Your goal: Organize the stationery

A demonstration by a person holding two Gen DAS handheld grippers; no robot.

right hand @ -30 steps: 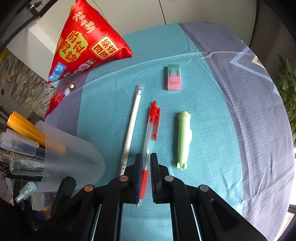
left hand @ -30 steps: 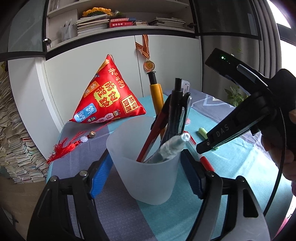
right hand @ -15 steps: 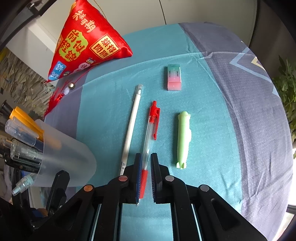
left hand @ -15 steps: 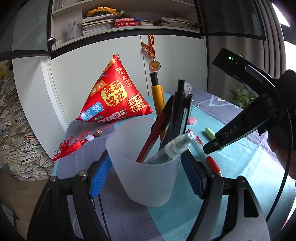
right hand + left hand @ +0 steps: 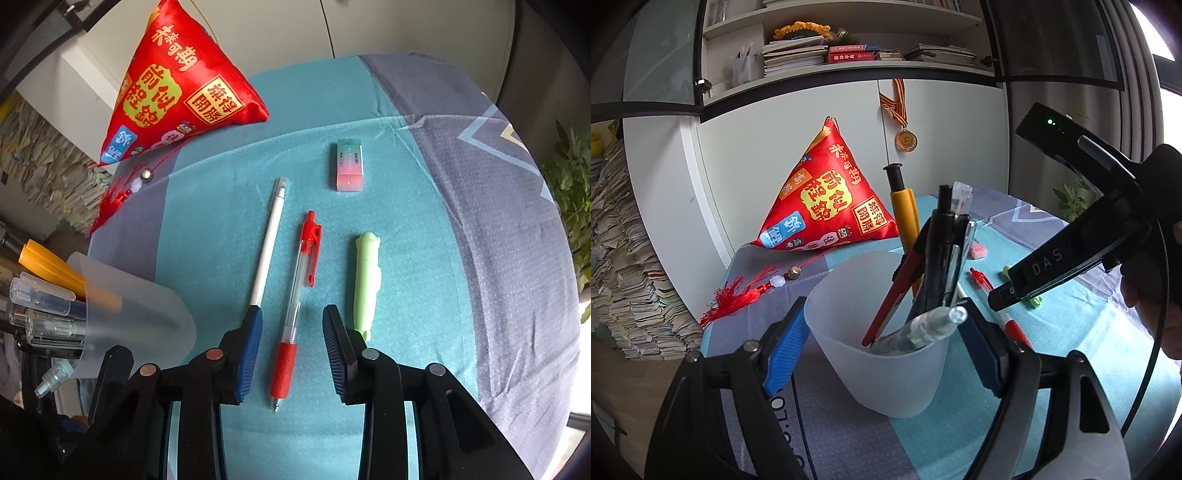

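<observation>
A frosted plastic cup (image 5: pixel 886 369) with several pens in it sits between the blue pads of my left gripper (image 5: pixel 882 302), which press on its rim on both sides. In the right wrist view the cup (image 5: pixel 140 321) leans at the lower left. My right gripper (image 5: pixel 291 309) points down at the teal cloth and its jaws are opening. A red pen (image 5: pixel 295 295) lies on the cloth between them, with its grip clear of both pads. Left of the red pen lies a white pen (image 5: pixel 267 243), right of it a green marker (image 5: pixel 365 280). Farther back is a pink-green eraser (image 5: pixel 349 166).
A red pyramid pouch (image 5: pixel 177 92) with a tassel (image 5: pixel 738 299) stands at the back left of the table, against white cabinets. The right tool's black housing (image 5: pixel 1052 266) and a hand fill the right of the left wrist view. Stacked papers (image 5: pixel 624 277) stand beyond the left edge.
The right jaws were shut on the red pen's grip and have now spread apart, leaving the pen flat on the cloth. The left gripper still has the cup in the same place.
</observation>
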